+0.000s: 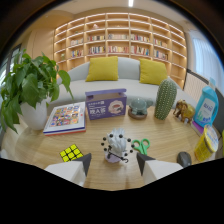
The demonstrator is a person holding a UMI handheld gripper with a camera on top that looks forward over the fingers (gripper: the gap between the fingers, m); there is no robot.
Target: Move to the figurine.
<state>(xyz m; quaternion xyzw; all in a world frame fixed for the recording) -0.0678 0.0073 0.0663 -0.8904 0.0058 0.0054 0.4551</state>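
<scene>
claw (114,163) spread, nothing pinched | white figurine (116,145) stands on worktop (165,132) just ahead, between the finger tips, not touched | cube (71,153) just beside left finger | scissors (142,146) by right finger | beyond: box (105,104), book (65,118), cactus (165,99), plant (30,87), elephant (184,110), bottle (207,104)

Your gripper (114,163) fingers stand apart with the white figurine (116,146) between their tips, untouched on the wooden table (95,132), the green scissors (141,146) just beyond the right finger.
</scene>
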